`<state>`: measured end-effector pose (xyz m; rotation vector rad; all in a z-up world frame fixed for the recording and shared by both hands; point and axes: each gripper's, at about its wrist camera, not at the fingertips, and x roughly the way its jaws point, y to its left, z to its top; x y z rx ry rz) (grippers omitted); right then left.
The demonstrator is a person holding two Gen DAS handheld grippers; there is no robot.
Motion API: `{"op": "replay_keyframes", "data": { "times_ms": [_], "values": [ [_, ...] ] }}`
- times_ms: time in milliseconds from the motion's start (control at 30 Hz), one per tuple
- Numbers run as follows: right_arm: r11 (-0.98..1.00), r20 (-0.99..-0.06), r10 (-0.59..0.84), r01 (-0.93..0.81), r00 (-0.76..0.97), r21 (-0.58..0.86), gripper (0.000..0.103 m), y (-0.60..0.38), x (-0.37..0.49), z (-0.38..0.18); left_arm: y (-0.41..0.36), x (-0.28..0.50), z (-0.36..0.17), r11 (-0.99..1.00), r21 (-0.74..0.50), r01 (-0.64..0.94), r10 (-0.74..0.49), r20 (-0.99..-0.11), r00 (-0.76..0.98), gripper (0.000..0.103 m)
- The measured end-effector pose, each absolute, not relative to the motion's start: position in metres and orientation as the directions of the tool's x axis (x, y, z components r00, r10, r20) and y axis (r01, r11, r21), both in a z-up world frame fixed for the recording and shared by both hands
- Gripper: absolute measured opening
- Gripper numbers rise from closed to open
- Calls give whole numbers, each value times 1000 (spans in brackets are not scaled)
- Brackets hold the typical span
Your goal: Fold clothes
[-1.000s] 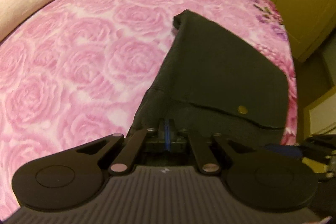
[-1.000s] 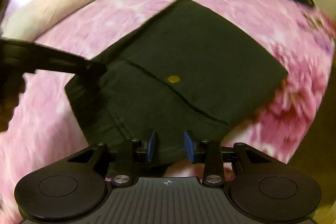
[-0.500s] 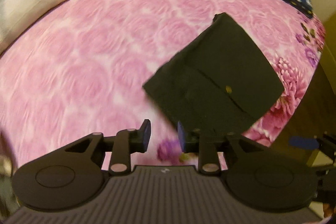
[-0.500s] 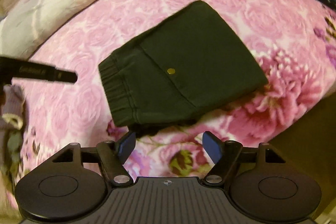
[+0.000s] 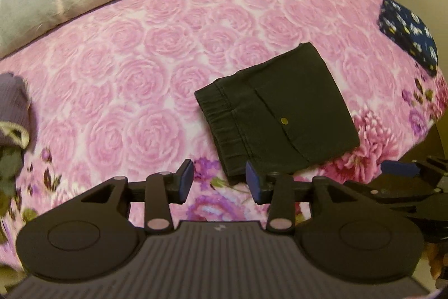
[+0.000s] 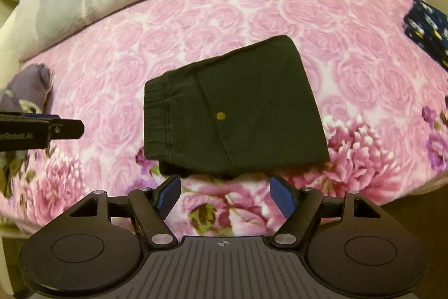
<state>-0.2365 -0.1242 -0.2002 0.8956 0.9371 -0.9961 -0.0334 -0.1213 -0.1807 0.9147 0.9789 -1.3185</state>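
Black folded shorts [image 6: 235, 108] on bed [image 6: 280, 10]: soft, light, floppy; likely best pinched at thick elastic waistband. Left hand-held gripper [image 5: 219, 181], right hand-held gripper [image 6: 225, 196] both agape, empty.

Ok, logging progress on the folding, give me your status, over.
Left gripper open, right gripper open, both empty. Black shorts folded flat on the pink bedspread, button pocket up. Nothing on top of them.
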Motion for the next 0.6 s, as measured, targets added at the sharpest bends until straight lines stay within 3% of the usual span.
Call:
{"op": "replay_keyframes", "data": {
  "times_ms": [600],
  "values": [
    [275,-917,-321,950,237,150,73,-85,-211,-163,-71,-18,-125,-7,11,1000,-425,-905,7,42]
  ]
}}
